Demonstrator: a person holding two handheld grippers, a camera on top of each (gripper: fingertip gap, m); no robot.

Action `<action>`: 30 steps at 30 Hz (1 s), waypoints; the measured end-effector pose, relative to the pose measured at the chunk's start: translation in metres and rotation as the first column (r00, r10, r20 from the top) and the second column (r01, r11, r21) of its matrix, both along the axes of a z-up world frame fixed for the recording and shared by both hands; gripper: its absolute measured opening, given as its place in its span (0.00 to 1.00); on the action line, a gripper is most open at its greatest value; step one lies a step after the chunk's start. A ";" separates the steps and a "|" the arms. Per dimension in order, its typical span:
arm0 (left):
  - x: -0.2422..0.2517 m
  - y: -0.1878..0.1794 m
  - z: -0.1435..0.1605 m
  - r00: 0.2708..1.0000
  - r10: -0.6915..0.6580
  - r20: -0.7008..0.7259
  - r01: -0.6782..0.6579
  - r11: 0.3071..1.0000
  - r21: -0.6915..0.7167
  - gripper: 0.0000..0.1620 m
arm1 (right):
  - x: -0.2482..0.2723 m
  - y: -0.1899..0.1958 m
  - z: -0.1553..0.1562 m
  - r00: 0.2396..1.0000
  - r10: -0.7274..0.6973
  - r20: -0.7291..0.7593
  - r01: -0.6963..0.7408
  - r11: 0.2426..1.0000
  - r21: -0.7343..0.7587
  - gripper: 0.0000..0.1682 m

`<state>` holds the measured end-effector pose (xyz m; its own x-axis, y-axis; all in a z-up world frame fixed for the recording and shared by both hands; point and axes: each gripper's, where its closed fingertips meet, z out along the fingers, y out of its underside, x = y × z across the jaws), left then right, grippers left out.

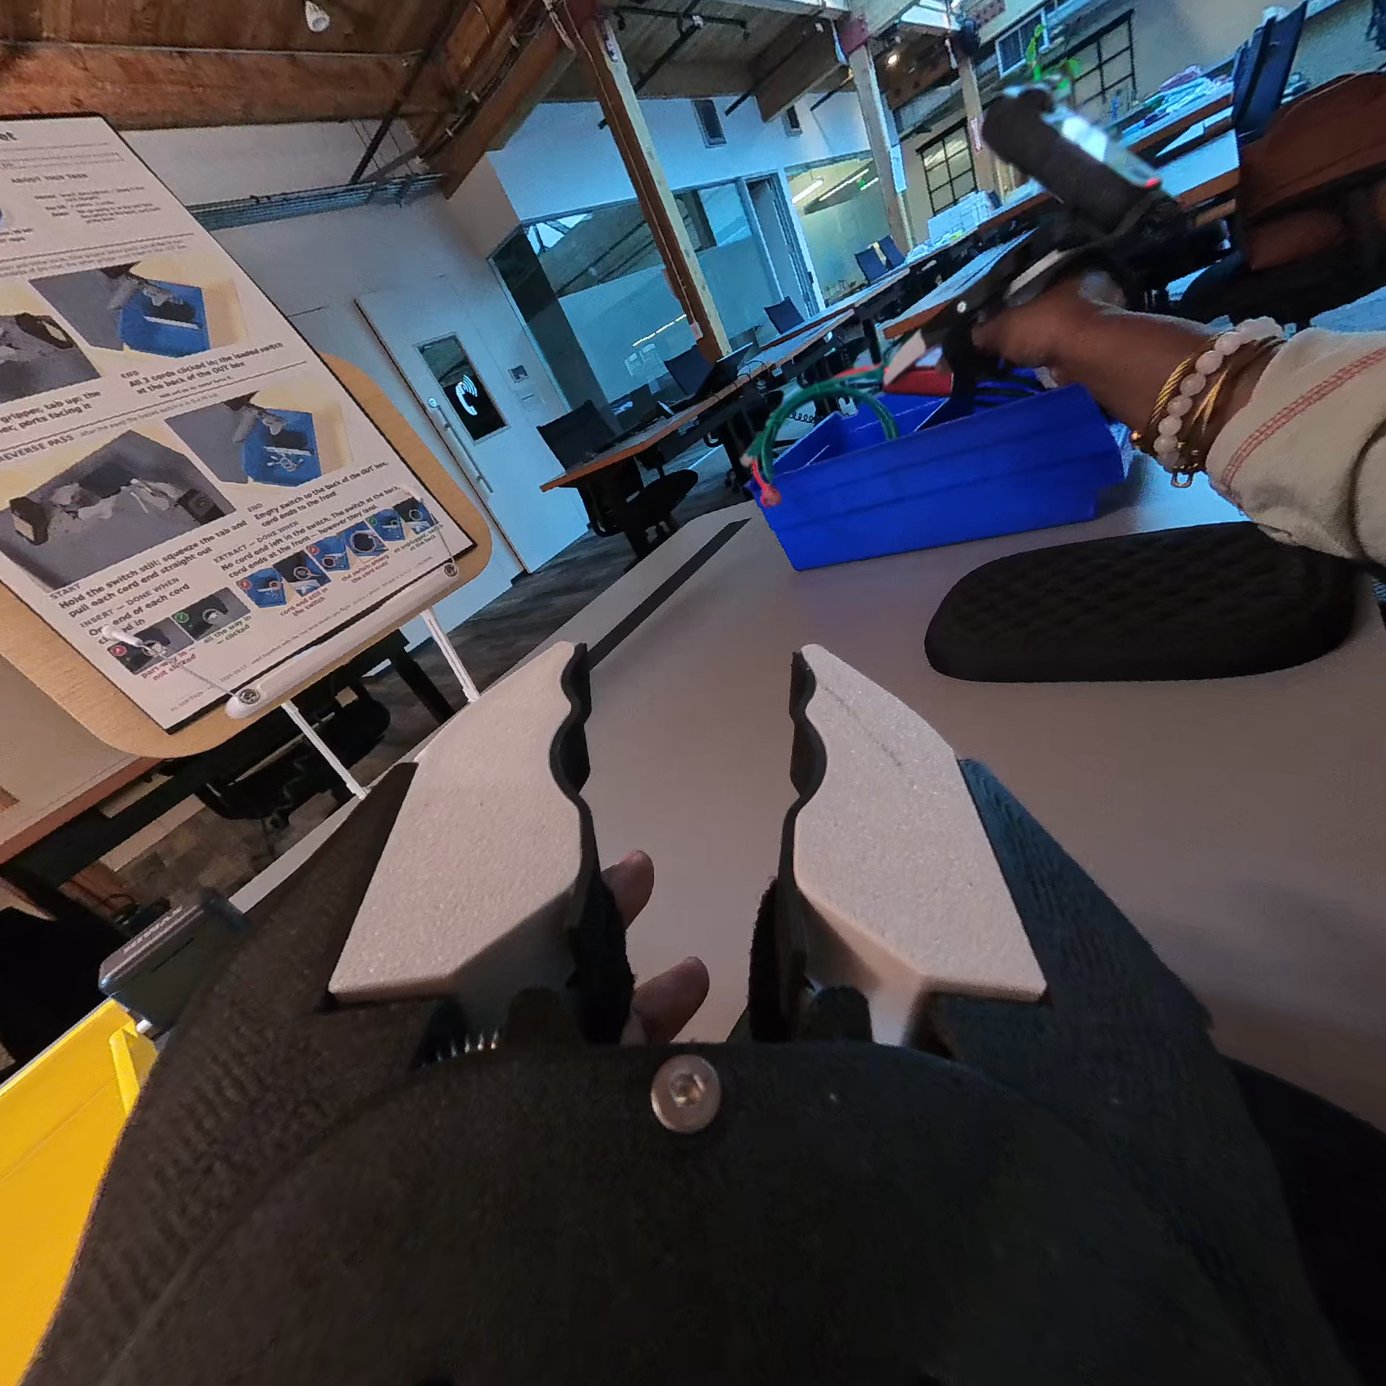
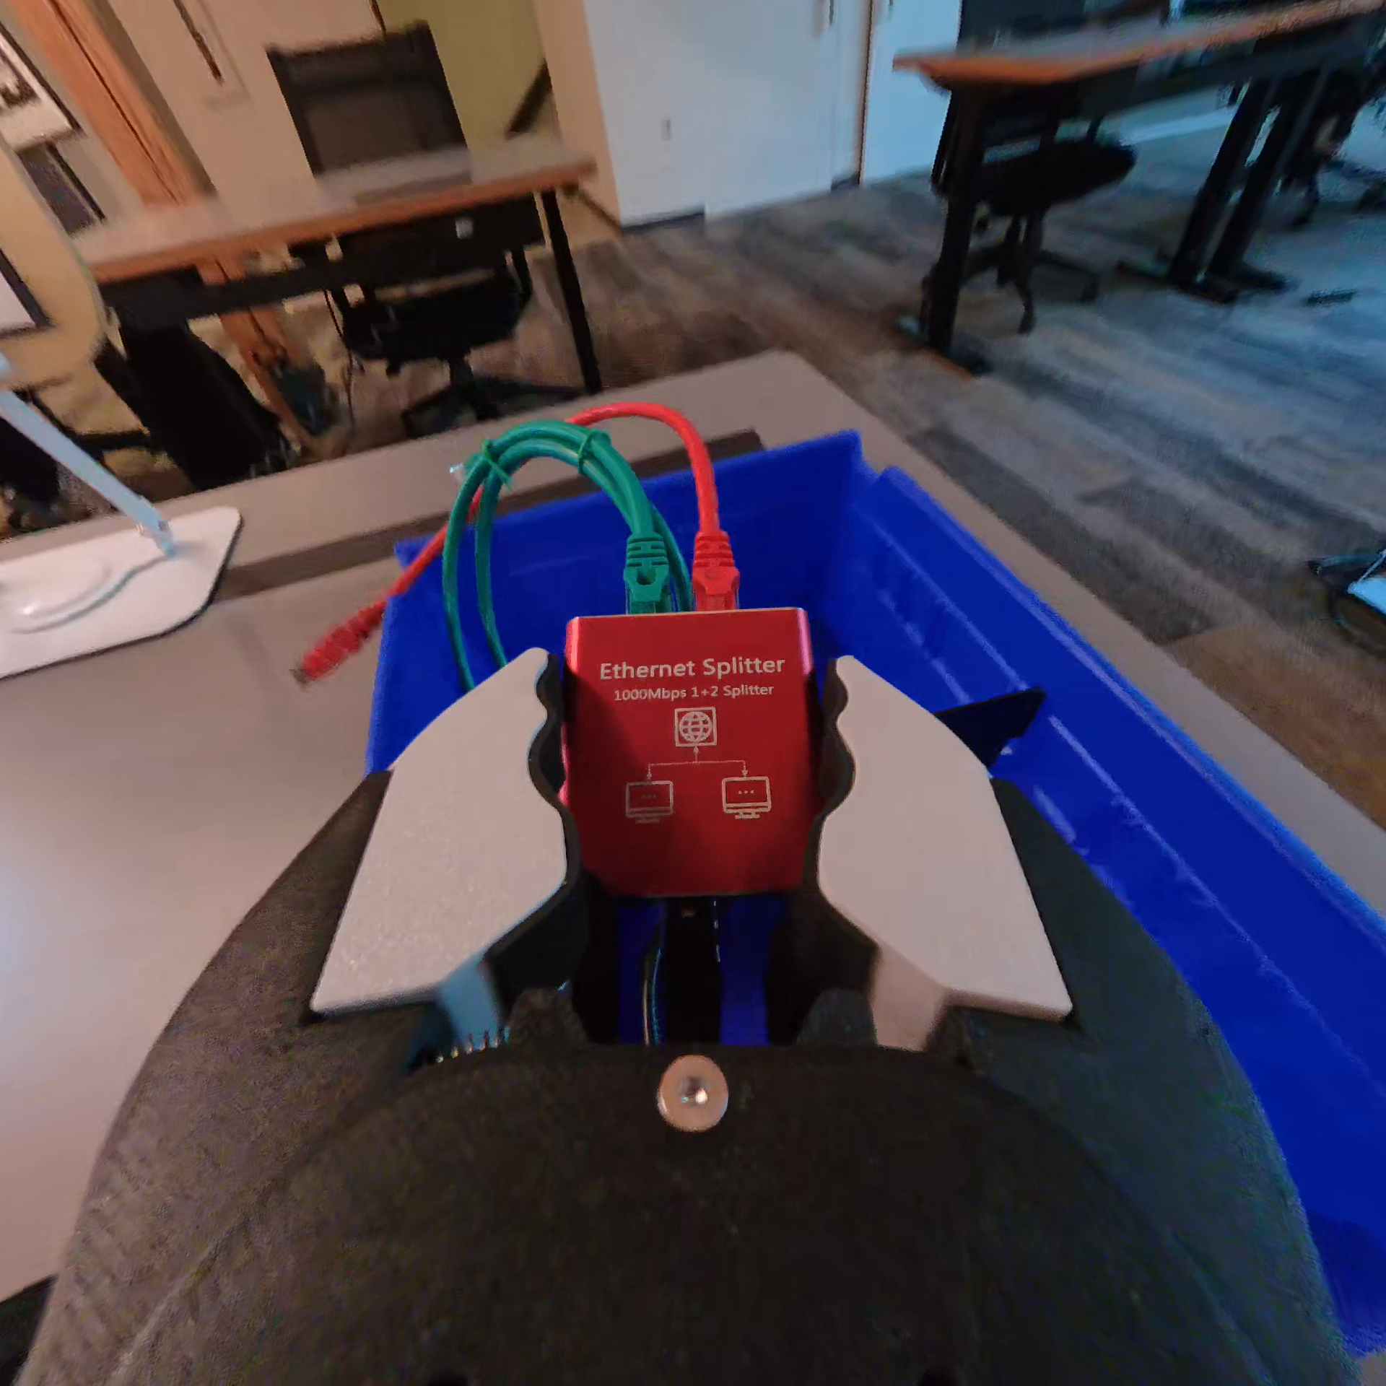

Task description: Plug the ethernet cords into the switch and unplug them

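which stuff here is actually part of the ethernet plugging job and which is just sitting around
Part of the job:
- red switch, held in the right claw
- green cord and red cord, plugged into it
- blue bin
- left claw, open and empty

Just lying about:
- black mesh pad
- instruction board
- yellow bin
- white stand base

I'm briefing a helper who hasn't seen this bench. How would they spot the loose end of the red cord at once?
Start at the blue bin on the grey table, above which the right tool holds the red switch. The red ethernet cord arches from the switch over the bin's left wall. Its free plug lies on the table, unlike the green ethernet cord, which stays looped over the bin.
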<state>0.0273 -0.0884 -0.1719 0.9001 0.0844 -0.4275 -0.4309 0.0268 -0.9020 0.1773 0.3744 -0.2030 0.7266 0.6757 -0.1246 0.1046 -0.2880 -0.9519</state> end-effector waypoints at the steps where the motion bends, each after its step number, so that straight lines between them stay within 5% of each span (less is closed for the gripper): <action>1: 0.000 0.000 0.000 1.000 -0.001 0.002 0.001 1.000 0.004 0.31 | -0.002 0.000 -0.006 1.000 0.009 0.026 -0.008 0.999 -0.031 0.40; 5: 0.002 -0.002 0.005 1.000 -0.013 0.015 0.012 1.000 0.024 0.31 | -0.006 -0.002 -0.027 0.995 0.047 0.093 -0.036 0.993 -0.116 0.42; 7: 0.002 -0.003 0.007 1.000 -0.008 0.015 0.008 1.000 0.025 0.31 | -0.005 -0.001 -0.025 0.997 0.046 0.069 -0.040 0.995 -0.095 0.53; 12: 0.002 -0.008 0.016 0.998 0.007 0.063 -0.008 1.000 0.017 0.33 | 0.004 -0.013 0.041 0.996 0.063 -0.057 -0.049 0.975 0.217 0.72; 17: -0.004 -0.032 0.038 0.985 0.058 0.164 -0.058 0.998 -0.005 0.42 | 0.018 -0.067 0.083 0.979 0.181 0.093 -0.204 0.890 0.408 0.74; 22: -0.037 -0.078 0.031 0.919 0.271 0.287 -0.204 0.949 -0.241 0.66 | 0.051 -0.110 0.042 0.902 0.331 0.278 -0.388 0.903 0.184 0.71; 30: -0.065 -0.132 -0.057 0.842 0.491 0.225 -0.224 0.696 -0.682 0.62 | 0.050 -0.153 -0.035 0.736 0.591 0.330 -0.558 0.806 -0.199 0.57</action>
